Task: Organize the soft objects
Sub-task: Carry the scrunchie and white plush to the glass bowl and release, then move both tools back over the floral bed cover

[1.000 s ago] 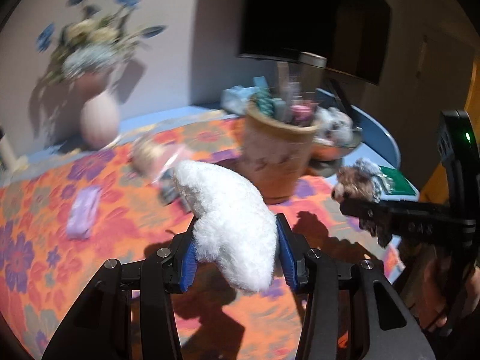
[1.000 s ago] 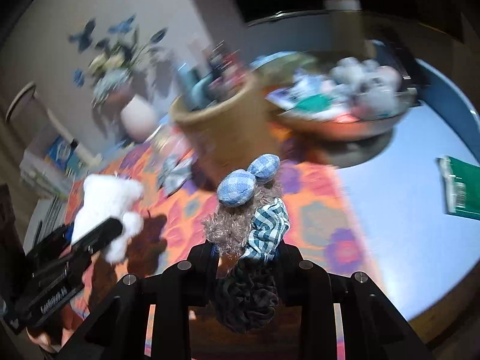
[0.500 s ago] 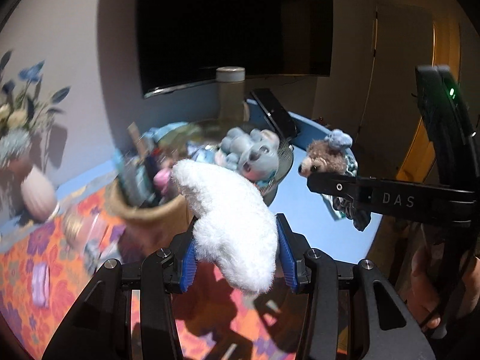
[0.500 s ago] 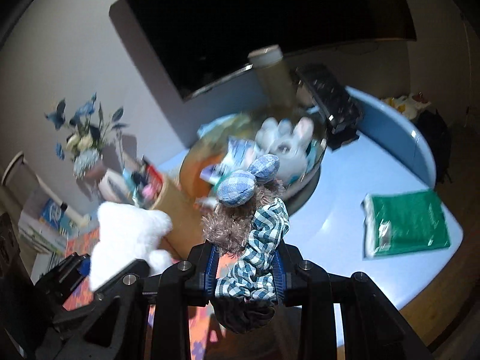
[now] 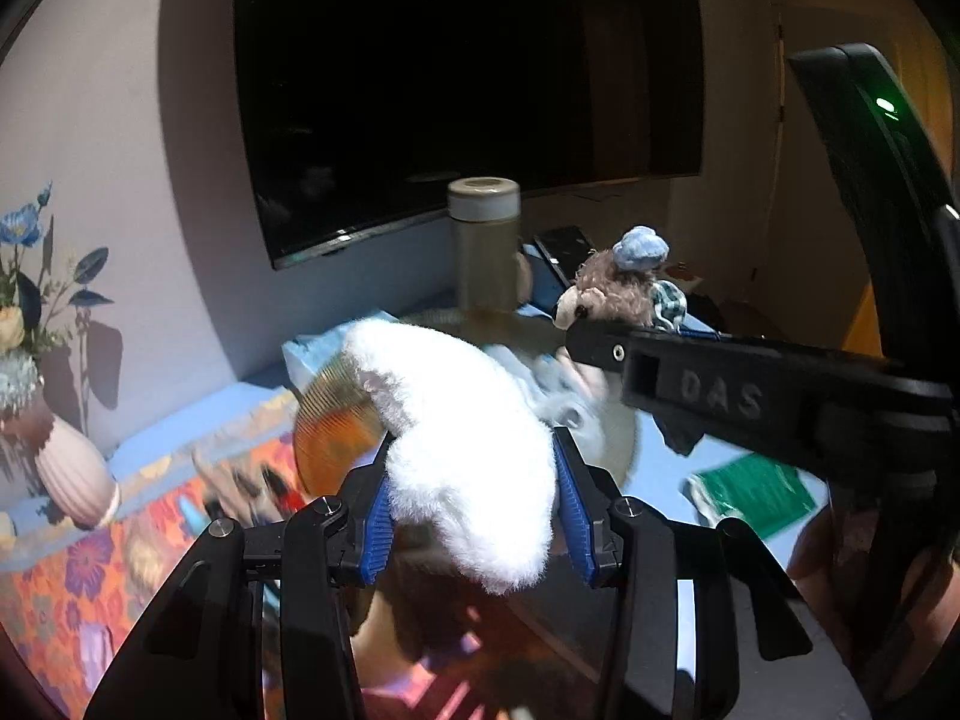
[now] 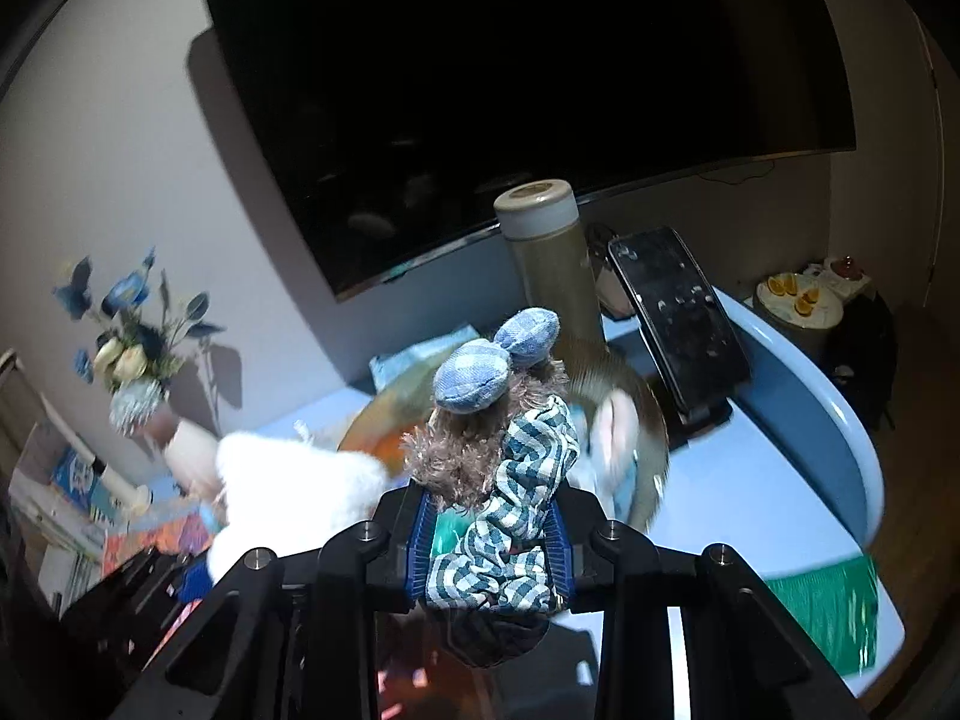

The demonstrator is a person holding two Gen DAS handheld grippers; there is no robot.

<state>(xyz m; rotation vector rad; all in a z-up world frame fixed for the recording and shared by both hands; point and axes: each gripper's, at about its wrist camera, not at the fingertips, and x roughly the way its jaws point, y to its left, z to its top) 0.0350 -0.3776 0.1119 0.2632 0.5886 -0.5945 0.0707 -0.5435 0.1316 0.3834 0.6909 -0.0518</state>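
Note:
My left gripper (image 5: 474, 516) is shut on a white fluffy plush toy (image 5: 462, 420), which also shows at the lower left of the right wrist view (image 6: 294, 480). A brown plush bear with blue ears and a checked scarf (image 6: 498, 438) sits clamped in my right gripper (image 6: 489, 540), which is shut on it. In the left wrist view that bear (image 5: 618, 294) sticks out over the right gripper's arm at the right. Both toys hang above a round wire bowl (image 6: 636, 402) that holds a grey plush (image 5: 576, 408), blurred.
A tall beige flask (image 6: 549, 258) and a dark phone on a stand (image 6: 678, 306) rise behind the bowl on the blue table (image 6: 798, 396). A green packet (image 6: 828, 612) lies at the right. A vase of flowers (image 5: 66, 468) and a dark screen (image 6: 480, 90) stand at the wall.
Both grippers have swung right and upward with their toys, from over the floral cloth and the pot of pens to above the wire bowl. The grips look the same.

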